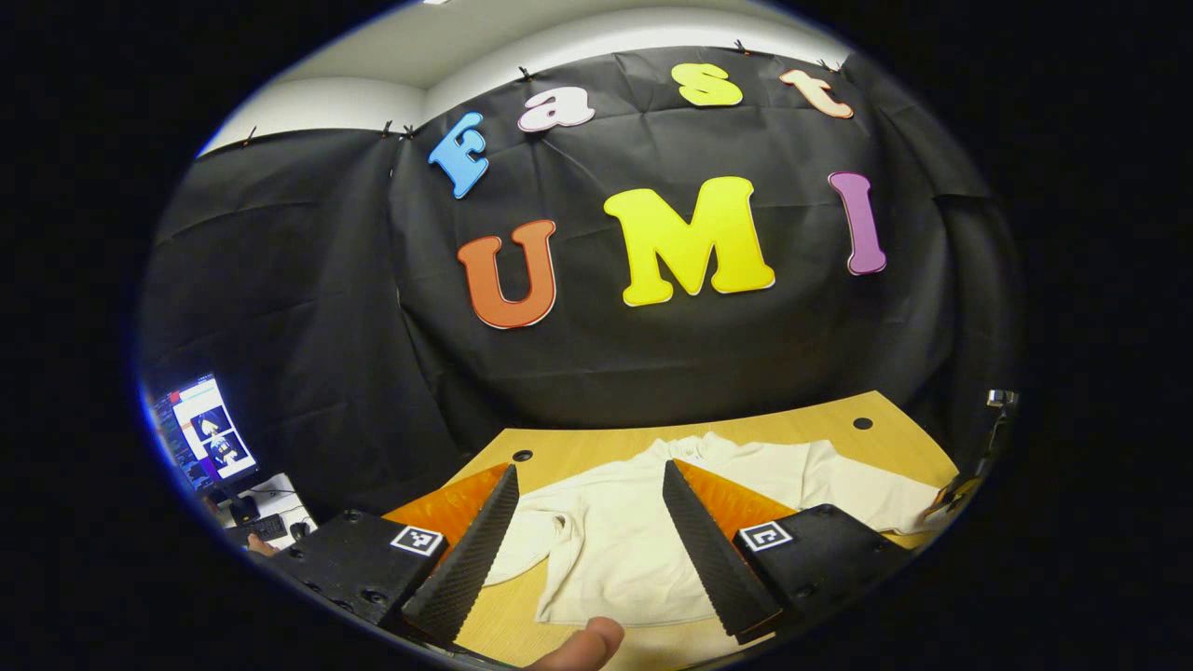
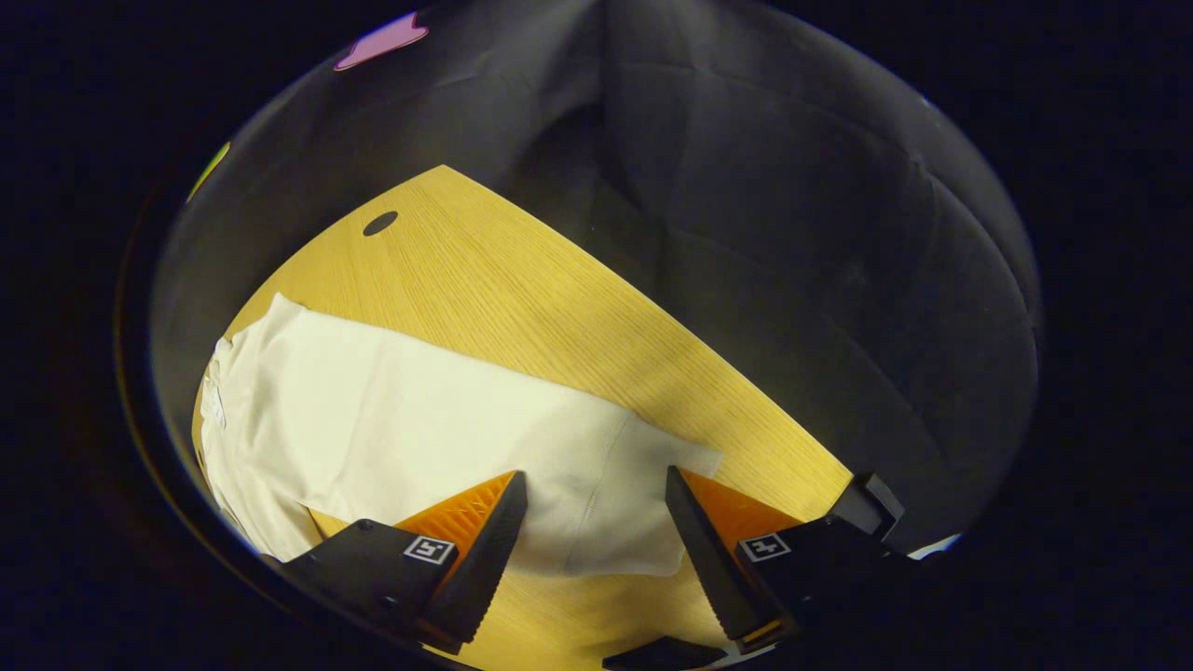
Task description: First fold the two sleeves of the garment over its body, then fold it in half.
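Soft cream garment (image 2: 410,419) — wrinkled, sprawled — on wood-grain table (image 2: 559,308)

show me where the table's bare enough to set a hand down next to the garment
Bare wood runs along the far edge of the table, between the garment and the black cloth wall, around the round hole. A thin strip lies at the near edge. The middle is crowded by the garment.

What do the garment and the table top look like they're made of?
Garment: soft, matte, cream knit, probably cotton jersey or fleece; it creases and drapes limply, and a stitched seam shows near the sleeve end. Table: light wood or wood-look laminate with fine straight grain, smooth with a low sheen; which one, I can't tell.
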Demonstrator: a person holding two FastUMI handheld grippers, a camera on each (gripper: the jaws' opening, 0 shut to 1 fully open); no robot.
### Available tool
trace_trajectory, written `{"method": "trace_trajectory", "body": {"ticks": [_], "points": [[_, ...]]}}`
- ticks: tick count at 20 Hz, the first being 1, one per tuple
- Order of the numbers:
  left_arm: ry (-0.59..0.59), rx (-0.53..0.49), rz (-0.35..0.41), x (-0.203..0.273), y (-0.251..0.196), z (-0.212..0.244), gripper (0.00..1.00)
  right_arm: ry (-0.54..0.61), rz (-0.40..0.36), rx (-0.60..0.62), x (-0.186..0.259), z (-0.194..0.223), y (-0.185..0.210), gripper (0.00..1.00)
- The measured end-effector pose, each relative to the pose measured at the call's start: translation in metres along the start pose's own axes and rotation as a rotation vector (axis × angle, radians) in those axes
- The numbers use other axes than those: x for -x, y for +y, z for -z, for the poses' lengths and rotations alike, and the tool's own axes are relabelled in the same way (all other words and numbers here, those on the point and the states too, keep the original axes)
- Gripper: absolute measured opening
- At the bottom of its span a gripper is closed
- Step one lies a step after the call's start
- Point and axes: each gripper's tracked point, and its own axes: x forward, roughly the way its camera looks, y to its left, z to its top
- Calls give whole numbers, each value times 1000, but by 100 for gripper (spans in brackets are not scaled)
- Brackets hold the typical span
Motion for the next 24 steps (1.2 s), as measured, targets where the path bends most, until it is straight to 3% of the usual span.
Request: {"method": "trace_trajectory", "body": {"ticks": [3, 4, 7, 8, 9, 10, 12, 14, 16, 19, 24], "points": [[14, 31, -14, -5, 10, 3, 99, 18, 12, 17, -1, -2, 5, 93], [25, 40, -15, -7, 14, 6, 99, 19, 11, 23, -2, -5, 5, 87], [33, 41, -12, -9, 24, 9, 99, 18, 12, 35, -2, -8, 11, 63], [30, 37, -11, -11, 27, 10, 99, 12, 12, 39, -1, -10, 14, 49], [26, 34, -11, -14, 30, 11, 99, 8, 17, 46, -5, -12, 15, 47], [30, 33, -7, -17, 31, 13, 99, 5, 17, 53, -7, -14, 18, 28], [48, 39, 3, -24, 33, 20, 99, 5, 15, 66, -6, -15, 18, 18], [62, 42, 20, -29, 31, 25, 99, -3, 6, 63, -5, -21, 17, 18], [63, 39, 36, -34, 30, 26, 99, 26, 2, 25, -4, -19, 18, 5], [53, 34, 66, -41, 28, 27, 99, 35, 0, -12, 5, -22, 18, 9], [16, 13, 104, -48, 30, 26, 99, -53, -57, 89, 49, -46, 54, 6]]}}
